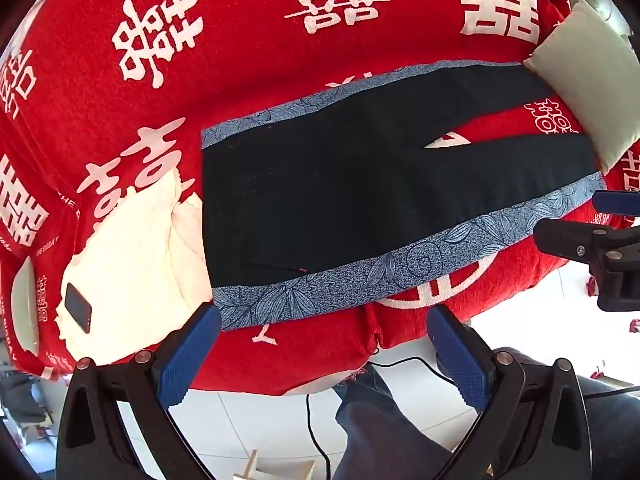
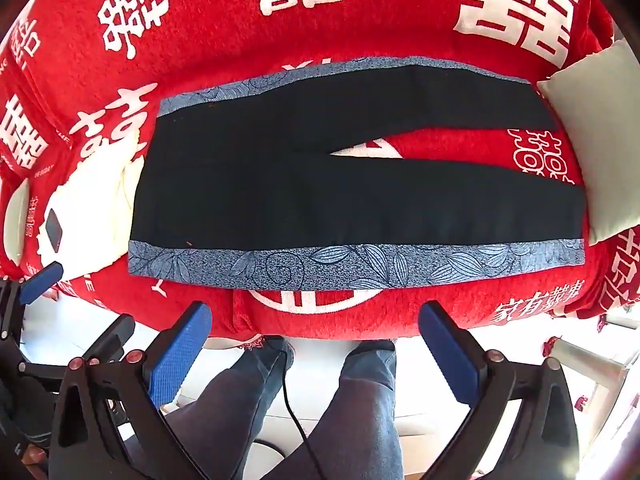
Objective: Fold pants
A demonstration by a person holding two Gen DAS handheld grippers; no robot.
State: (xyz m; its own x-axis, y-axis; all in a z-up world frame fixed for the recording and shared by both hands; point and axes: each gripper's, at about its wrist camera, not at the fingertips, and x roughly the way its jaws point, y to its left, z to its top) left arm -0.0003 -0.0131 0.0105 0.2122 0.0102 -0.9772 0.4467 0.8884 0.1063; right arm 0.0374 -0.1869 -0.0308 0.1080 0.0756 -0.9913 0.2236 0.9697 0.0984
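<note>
Black pants (image 1: 340, 196) with blue floral side stripes lie flat on a red bed cover, waist to the left, legs spread in a V to the right; they also show in the right wrist view (image 2: 320, 196). My left gripper (image 1: 324, 324) is open and empty, hovering off the bed's near edge by the waist end of the near stripe. My right gripper (image 2: 316, 320) is open and empty, off the near edge below the middle of the near stripe. The right gripper also shows at the right edge of the left wrist view (image 1: 592, 236).
A white cloth (image 1: 132, 276) with a dark phone (image 1: 78, 307) on it lies left of the waist. A pale cushion (image 1: 588, 76) sits at the leg ends. The red cover (image 2: 360, 20) bears white characters. The person's legs (image 2: 360, 412) and a black cable (image 2: 296, 420) are below on the tile floor.
</note>
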